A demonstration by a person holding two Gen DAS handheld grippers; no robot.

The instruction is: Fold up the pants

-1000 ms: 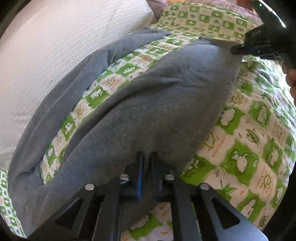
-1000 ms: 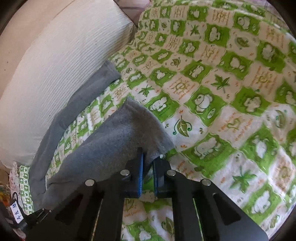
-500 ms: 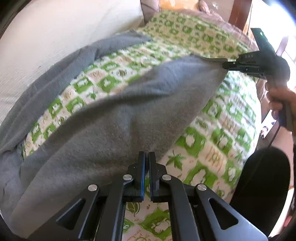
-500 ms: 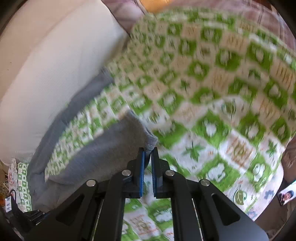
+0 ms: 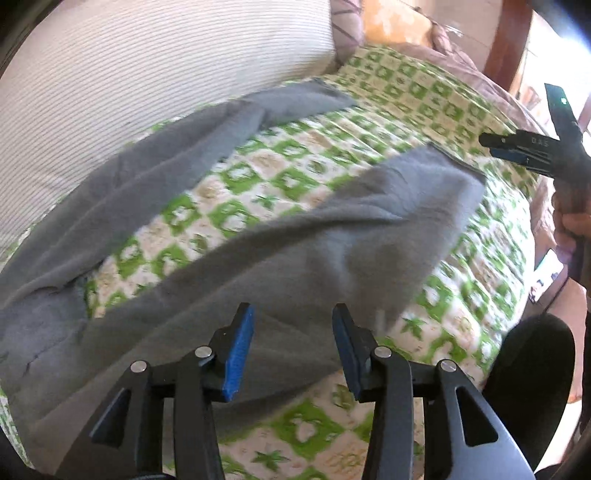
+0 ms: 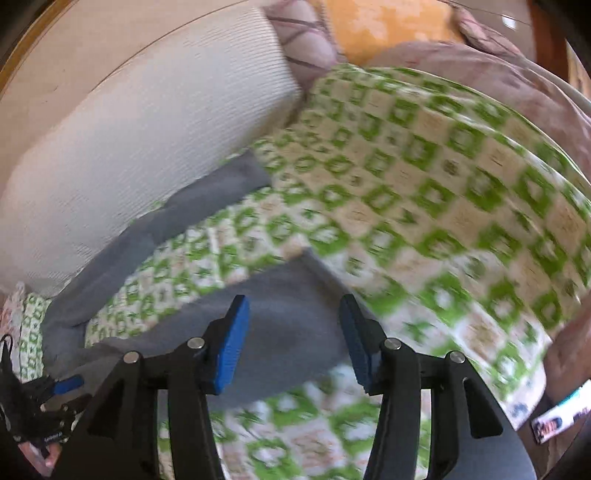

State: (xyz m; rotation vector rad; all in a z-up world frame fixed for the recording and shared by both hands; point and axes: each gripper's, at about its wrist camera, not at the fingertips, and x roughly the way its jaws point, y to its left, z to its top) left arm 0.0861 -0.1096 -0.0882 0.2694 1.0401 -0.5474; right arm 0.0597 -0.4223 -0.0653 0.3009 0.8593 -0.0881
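Grey pants (image 5: 295, 240) lie spread on a green-and-white patterned quilt (image 5: 280, 184), one leg near me and the other along the white pillow. My left gripper (image 5: 291, 349) hangs above the near leg; its jaws are opening, and the blue pads touch nothing. The right gripper (image 5: 517, 147) shows at the far right of that view, just off the leg's end, held by a hand (image 5: 570, 225). In the right wrist view, the right gripper (image 6: 293, 341) hovers over the leg's end (image 6: 288, 314); its jaws are opening with no cloth pinched. The left gripper (image 6: 55, 391) shows at the lower left there.
A white ribbed pillow (image 5: 140, 81) lies along the far side of the quilt. Mauve bedding (image 6: 480, 70) and an orange cushion (image 6: 376, 26) sit beyond it. A dark wooden post (image 5: 506, 40) stands at the upper right. A dark round object (image 5: 532, 373) is off the bed's near right edge.
Both grippers were shut on the near pant leg's edge; now both have let go, opened and lifted away. The leg lies flat on the quilt.
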